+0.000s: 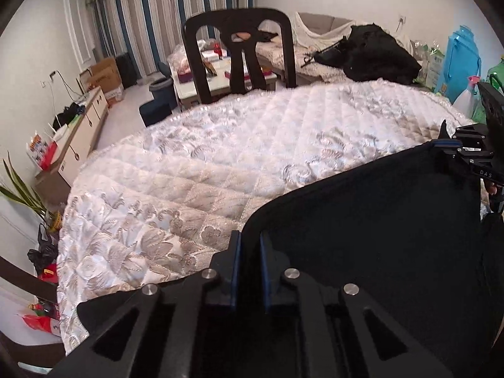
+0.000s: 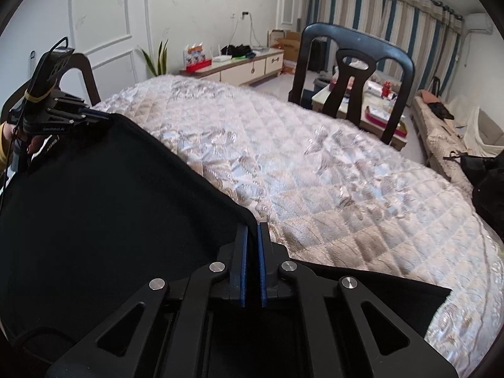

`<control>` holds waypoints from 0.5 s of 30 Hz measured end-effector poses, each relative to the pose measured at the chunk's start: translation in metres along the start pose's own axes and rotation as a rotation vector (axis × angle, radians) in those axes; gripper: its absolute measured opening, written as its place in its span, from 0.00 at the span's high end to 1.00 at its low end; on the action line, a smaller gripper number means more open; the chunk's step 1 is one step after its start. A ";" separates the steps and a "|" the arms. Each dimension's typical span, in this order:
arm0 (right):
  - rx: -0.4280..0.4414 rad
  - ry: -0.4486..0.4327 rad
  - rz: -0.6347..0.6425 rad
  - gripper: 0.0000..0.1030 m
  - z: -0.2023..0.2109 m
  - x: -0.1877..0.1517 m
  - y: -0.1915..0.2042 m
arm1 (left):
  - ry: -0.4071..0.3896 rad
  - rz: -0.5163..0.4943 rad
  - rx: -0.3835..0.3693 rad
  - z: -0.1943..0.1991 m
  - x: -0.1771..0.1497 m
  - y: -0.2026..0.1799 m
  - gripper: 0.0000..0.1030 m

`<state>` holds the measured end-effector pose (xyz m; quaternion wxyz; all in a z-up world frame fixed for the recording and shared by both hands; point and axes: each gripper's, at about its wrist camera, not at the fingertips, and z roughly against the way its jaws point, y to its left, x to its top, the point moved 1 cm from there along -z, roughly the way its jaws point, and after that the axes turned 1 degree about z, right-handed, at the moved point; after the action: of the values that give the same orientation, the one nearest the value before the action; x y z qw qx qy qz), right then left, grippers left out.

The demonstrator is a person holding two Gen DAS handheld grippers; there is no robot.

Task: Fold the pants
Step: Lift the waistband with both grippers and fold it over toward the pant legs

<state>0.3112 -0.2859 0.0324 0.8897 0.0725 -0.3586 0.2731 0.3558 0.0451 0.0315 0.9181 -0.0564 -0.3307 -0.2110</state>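
Black pants (image 1: 378,214) are lying at the near edge of a table covered by a quilted floral cloth (image 1: 220,157). The left gripper (image 1: 251,242) is clamping one corner of the fabric edge, and the right gripper (image 2: 253,236) is clamping the other, stretching the edge taut between them. A dark chair (image 2: 352,72) is standing across the table.

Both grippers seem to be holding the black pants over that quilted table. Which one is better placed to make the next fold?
Neither clearly. The left gripper and right gripper each pinch a corner of the pants, the edge taut between them, so the fold likely needs both together.
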 end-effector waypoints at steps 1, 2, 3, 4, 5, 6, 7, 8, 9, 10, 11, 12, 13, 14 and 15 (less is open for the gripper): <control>-0.008 -0.006 0.005 0.95 0.003 -0.001 0.002 | -0.012 -0.002 0.007 0.004 -0.002 -0.001 0.88; -0.016 -0.012 0.012 0.95 0.007 -0.001 0.006 | -0.018 -0.002 0.010 0.008 -0.002 -0.002 0.88; -0.025 -0.022 0.019 0.95 0.011 -0.003 0.010 | -0.022 -0.003 0.011 0.011 -0.004 -0.003 0.88; -0.031 -0.033 0.020 0.95 0.015 -0.004 0.012 | -0.027 -0.006 0.018 0.015 -0.006 -0.005 0.88; -0.034 -0.041 0.016 0.95 0.019 -0.005 0.015 | -0.037 -0.006 0.022 0.020 -0.009 -0.007 0.88; -0.037 -0.046 0.012 0.95 0.022 -0.007 0.017 | -0.044 -0.005 0.023 0.024 -0.011 -0.008 0.88; -0.043 -0.051 0.008 0.95 0.026 -0.009 0.020 | -0.053 -0.003 0.027 0.028 -0.015 -0.010 0.88; -0.049 -0.058 0.008 0.95 0.031 -0.012 0.024 | -0.064 0.001 0.032 0.034 -0.018 -0.012 0.88; -0.051 -0.063 0.008 0.95 0.034 -0.014 0.026 | -0.073 0.004 0.034 0.039 -0.022 -0.013 0.88; -0.054 -0.072 0.007 0.95 0.039 -0.017 0.030 | -0.082 0.006 0.037 0.042 -0.026 -0.015 0.88; -0.058 -0.076 0.007 0.96 0.043 -0.020 0.034 | -0.093 0.009 0.040 0.048 -0.031 -0.017 0.88; -0.065 -0.081 0.011 0.97 0.049 -0.024 0.040 | -0.099 0.010 0.039 0.052 -0.035 -0.019 0.88; -0.069 -0.085 0.014 0.97 0.053 -0.027 0.042 | -0.105 0.009 0.038 0.055 -0.039 -0.022 0.88; -0.073 -0.092 0.017 0.97 0.059 -0.031 0.048 | -0.112 0.011 0.039 0.060 -0.043 -0.024 0.88; -0.074 -0.095 0.017 0.97 0.062 -0.033 0.050 | -0.116 0.015 0.037 0.064 -0.048 -0.026 0.88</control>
<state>0.2275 -0.2780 0.0526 0.8715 0.0495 -0.4106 0.2634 0.2746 0.0539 0.0501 0.8999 -0.0539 -0.3868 -0.1942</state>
